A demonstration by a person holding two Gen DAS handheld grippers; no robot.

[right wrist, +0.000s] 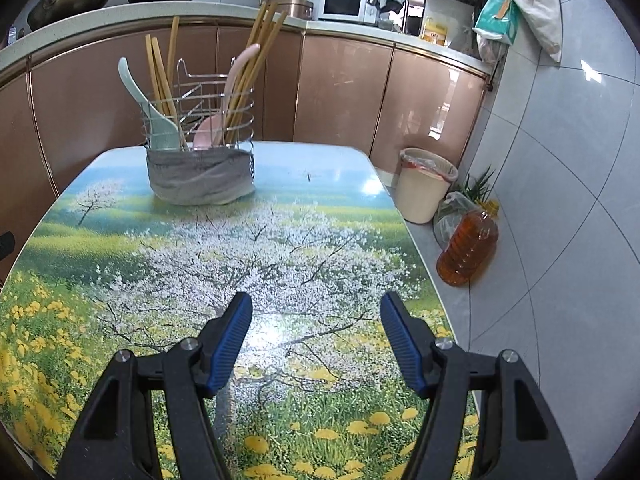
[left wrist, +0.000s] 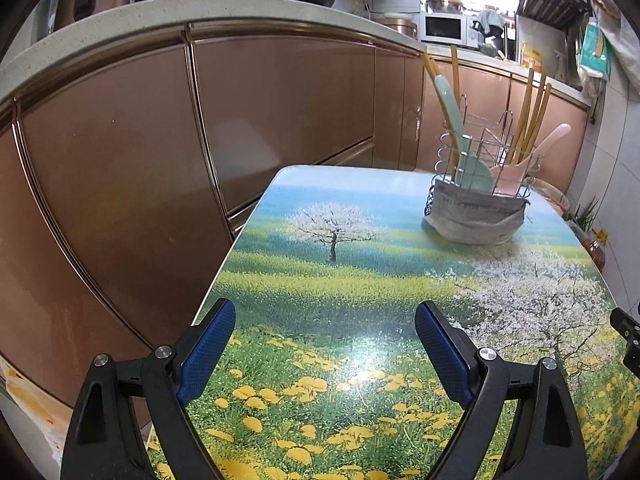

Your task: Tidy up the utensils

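Observation:
A wire utensil holder (left wrist: 480, 152) (right wrist: 200, 128) stands in a grey cloth base (left wrist: 476, 216) (right wrist: 200, 180) at the far end of the flower-print table (left wrist: 340, 280) (right wrist: 280, 240). It holds a mint green spoon (left wrist: 460, 136) (right wrist: 150, 108), a pink spoon (left wrist: 532, 156) (right wrist: 224, 116) and several wooden chopsticks (left wrist: 528, 120) (right wrist: 256, 60). My left gripper (left wrist: 325, 320) is open and empty above the near table. My right gripper (right wrist: 316, 310) is open and empty, well short of the holder.
Copper-coloured cabinets (left wrist: 160, 160) (right wrist: 340, 92) run along the left and back under a counter with pans and a microwave (right wrist: 344, 6). A cream waste bin (right wrist: 426, 184), a bagged bundle and an oil bottle (right wrist: 468, 252) stand on the floor right of the table by the tiled wall.

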